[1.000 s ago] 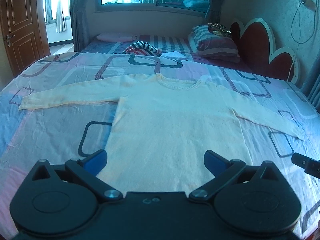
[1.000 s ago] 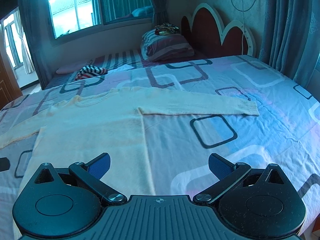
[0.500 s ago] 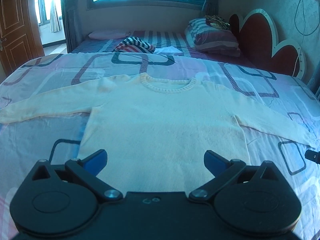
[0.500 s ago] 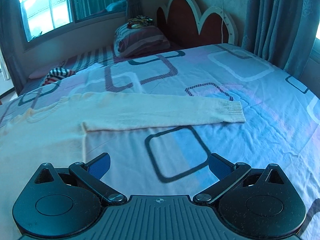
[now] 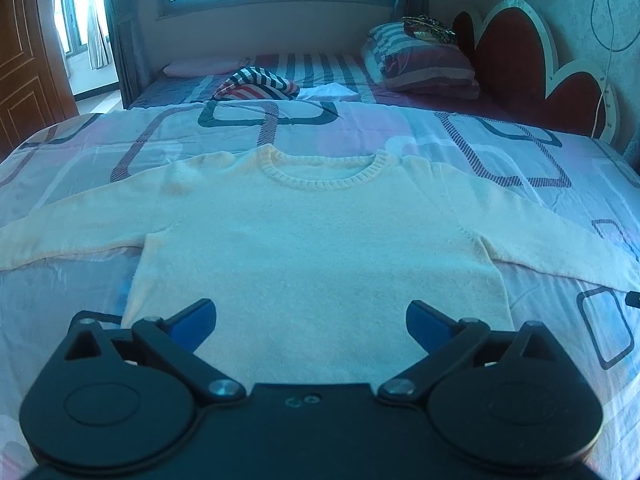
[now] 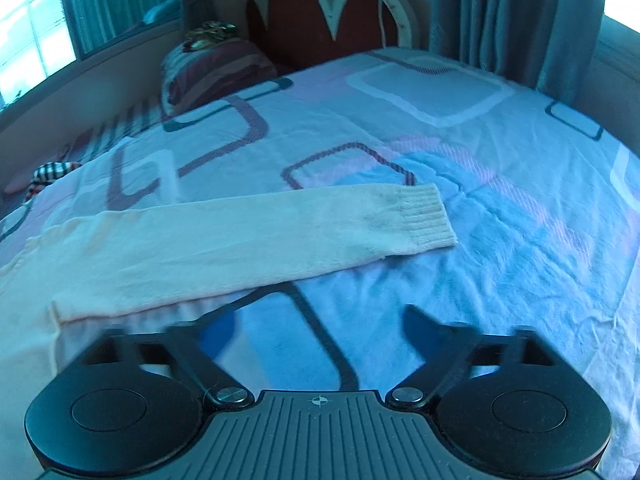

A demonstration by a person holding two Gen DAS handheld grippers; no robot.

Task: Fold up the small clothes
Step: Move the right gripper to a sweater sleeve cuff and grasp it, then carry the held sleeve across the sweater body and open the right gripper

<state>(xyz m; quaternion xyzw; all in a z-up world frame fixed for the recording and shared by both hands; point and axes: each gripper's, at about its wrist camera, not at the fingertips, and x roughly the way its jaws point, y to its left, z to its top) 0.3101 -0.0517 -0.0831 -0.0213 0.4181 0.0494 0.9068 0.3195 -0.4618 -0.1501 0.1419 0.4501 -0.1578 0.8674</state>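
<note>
My right hand-held gripper [image 6: 320,328], closing and empty, should pinch the cream knitted sweater's ribbed cuff [image 6: 424,216] ahead squarely; my left hand-held gripper [image 5: 311,320] hovers released.

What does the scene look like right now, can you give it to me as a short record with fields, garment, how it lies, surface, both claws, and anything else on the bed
garment: cream knit sweater
how it lies: flat, front up, both sleeves spread out sideways, nothing folded yet
surface: patterned bedspread
left claw: open, over the sweater's lower body, nothing held
right claw: jaws closing, only bedspread between them, near the right sleeve
sleeve cuff: ribbed, lying flat, untouched
other items: striped cloth and striped pillow at the far end by the headboard
</note>
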